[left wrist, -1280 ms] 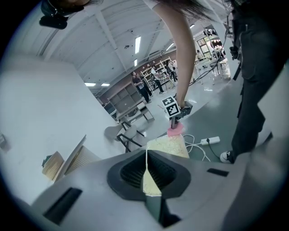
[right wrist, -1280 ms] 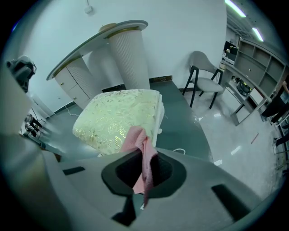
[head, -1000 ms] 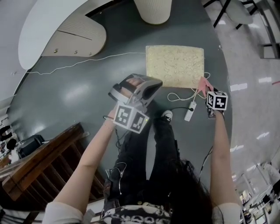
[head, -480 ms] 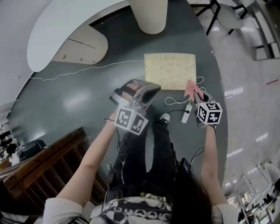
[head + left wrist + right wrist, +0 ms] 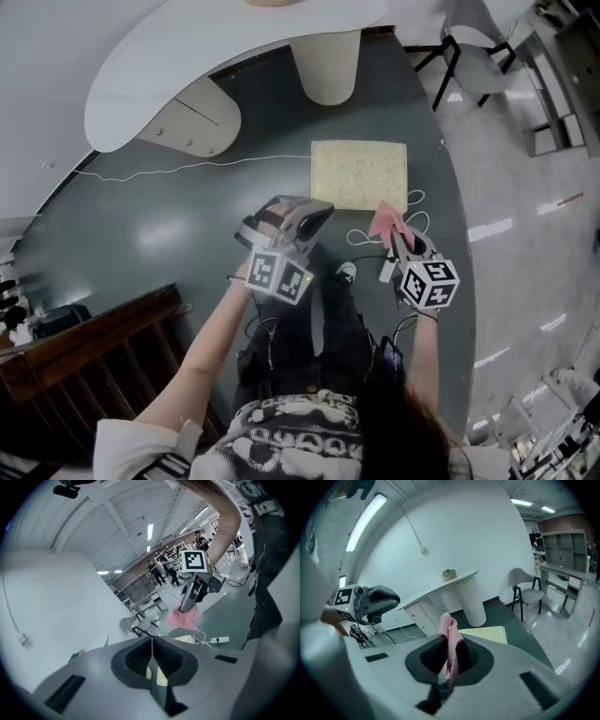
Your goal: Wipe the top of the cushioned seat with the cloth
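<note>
Right gripper (image 5: 398, 239) is clamped on the pink cloth (image 5: 384, 222), held off the cushioned seat's (image 5: 359, 175) near right corner and hiding a bit of that edge, left gripper (image 5: 309, 217) pinched shut on nothing by the near left corner, open floor (image 5: 187, 225) left of the seat, power strip (image 5: 385, 270) close by.

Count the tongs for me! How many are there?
2. The left tongs are shut and empty, above the dark floor. The right tongs pinch the pink cloth, near a corner of the cushioned seat. No others show.
</note>
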Tool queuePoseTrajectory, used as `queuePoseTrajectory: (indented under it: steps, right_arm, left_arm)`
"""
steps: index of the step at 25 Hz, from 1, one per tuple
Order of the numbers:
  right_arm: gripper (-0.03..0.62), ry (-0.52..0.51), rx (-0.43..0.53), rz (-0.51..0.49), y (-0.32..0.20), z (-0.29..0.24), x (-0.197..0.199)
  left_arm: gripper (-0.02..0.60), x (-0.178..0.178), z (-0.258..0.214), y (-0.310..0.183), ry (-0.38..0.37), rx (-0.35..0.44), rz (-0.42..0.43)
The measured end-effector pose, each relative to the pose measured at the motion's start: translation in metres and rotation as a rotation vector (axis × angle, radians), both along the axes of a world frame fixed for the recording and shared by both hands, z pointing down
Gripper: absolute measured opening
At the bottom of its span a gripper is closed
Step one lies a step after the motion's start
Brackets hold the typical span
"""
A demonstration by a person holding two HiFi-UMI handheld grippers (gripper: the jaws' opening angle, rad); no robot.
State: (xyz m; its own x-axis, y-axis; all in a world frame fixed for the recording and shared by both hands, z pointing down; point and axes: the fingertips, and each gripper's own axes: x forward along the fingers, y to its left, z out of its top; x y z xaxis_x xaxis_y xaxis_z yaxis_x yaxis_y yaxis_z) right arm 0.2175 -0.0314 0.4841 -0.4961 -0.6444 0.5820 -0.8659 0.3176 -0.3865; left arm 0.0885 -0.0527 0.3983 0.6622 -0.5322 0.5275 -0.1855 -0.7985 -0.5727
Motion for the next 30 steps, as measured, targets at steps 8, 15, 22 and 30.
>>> queuePoseTrajectory:
  steps: [8, 15, 22, 30]
  right_arm:
    - [0.012, -0.015, 0.097, -0.009, 0.025, -0.063, -0.004]
    - [0.012, -0.016, 0.112, -0.031, 0.059, -0.083, -0.007]
    - [0.012, -0.019, 0.124, -0.058, 0.073, -0.093, -0.024]
    - [0.012, 0.004, 0.161, -0.076, 0.084, -0.115, -0.050]
  left_arm:
    - [0.009, -0.008, -0.038, 0.030, 0.036, 0.025, -0.106]
    - [0.008, -0.001, -0.053, 0.066, 0.068, 0.014, -0.154]
    - [0.008, -0.015, -0.054, 0.087, 0.058, 0.022, -0.153]
    - [0.008, -0.036, -0.080, 0.100, 0.067, 0.044, -0.150]
